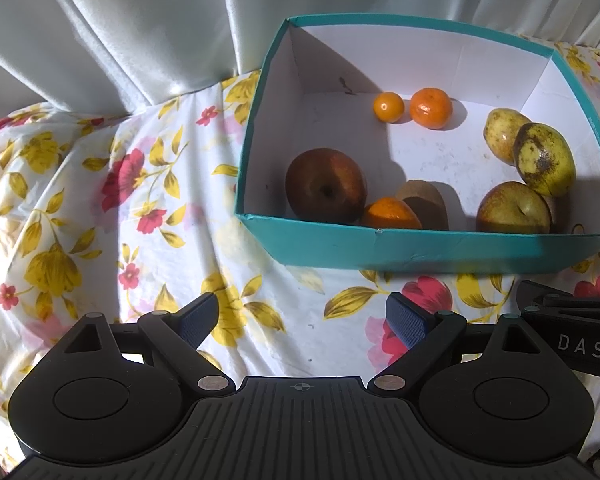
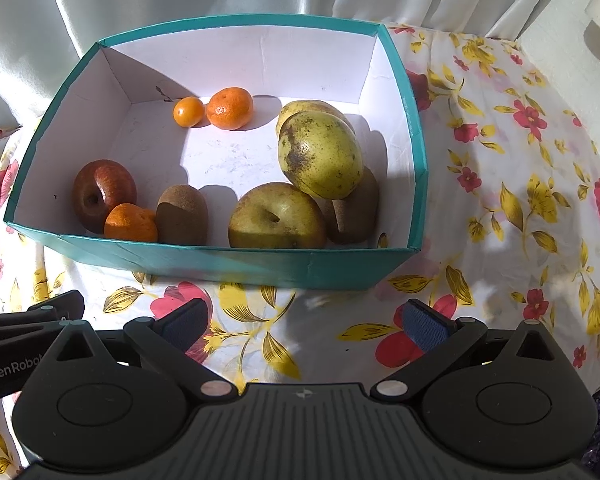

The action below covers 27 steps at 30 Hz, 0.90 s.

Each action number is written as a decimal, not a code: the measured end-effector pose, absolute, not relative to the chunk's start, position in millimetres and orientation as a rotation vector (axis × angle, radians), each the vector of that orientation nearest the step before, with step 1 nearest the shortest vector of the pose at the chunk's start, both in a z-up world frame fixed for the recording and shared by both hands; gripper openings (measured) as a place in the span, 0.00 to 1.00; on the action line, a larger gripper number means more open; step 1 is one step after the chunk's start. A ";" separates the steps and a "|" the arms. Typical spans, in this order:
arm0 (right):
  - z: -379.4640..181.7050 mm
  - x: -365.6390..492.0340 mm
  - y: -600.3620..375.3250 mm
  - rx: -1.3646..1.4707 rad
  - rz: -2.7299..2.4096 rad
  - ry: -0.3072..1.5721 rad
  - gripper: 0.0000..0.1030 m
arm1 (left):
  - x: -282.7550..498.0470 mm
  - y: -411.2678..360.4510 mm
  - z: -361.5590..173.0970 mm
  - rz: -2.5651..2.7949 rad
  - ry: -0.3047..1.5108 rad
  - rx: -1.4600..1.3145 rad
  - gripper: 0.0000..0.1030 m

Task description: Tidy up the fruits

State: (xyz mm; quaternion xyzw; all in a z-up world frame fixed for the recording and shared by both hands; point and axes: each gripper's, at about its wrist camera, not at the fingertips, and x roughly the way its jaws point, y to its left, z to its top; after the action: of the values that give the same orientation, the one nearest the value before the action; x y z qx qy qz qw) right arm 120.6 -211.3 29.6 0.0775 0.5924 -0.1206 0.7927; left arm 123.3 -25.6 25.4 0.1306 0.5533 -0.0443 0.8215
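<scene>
The teal box (image 2: 204,268) sits on the flowered cloth (image 2: 520,200) just ahead of both tongs, its near wall facing them. From the right tongs (image 2: 304,326) the box lies ahead and a little to the left; from the left tongs (image 1: 300,318) it lies ahead and to the right. Both tongs hang wide, holding nothing, side by side and low over the cloth.

Every fruit in view is already inside the box. The big green pear (image 2: 320,154) lies tilted on top of another pear (image 2: 300,108) and a kiwi (image 2: 354,210), its long axis running from far-left to near-right, and it seems closer to the right tongs. A yellow-green apple (image 2: 276,216) sits against the near wall beside it. Toward the left are a second kiwi (image 2: 182,214), a half-hidden tangerine (image 2: 130,222) and a red apple (image 2: 102,192), which look nearer the left tongs. Two more small orange fruits (image 2: 214,110) sit by the far wall.

No fruit shows on the cloth outside the box, so I judge the gathering largely done; any next reach would have to go up over the near wall
</scene>
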 end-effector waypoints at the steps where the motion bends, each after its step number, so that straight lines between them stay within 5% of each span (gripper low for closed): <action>1: 29.6 120.5 -211.5 0.168 -0.259 1.274 1.00 | 123.3 -25.8 25.6 -0.094 1.178 0.277 0.92; 27: 29.3 121.4 -211.3 0.164 -0.269 1.272 1.00 | 124.5 -23.3 25.0 -0.118 1.179 0.271 0.92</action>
State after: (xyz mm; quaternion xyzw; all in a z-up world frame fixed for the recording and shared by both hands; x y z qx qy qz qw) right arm 121.4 -211.3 29.3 0.0762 0.5916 -0.1253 0.7928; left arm 124.5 -23.3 25.0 0.1272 0.5539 -0.0554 0.8209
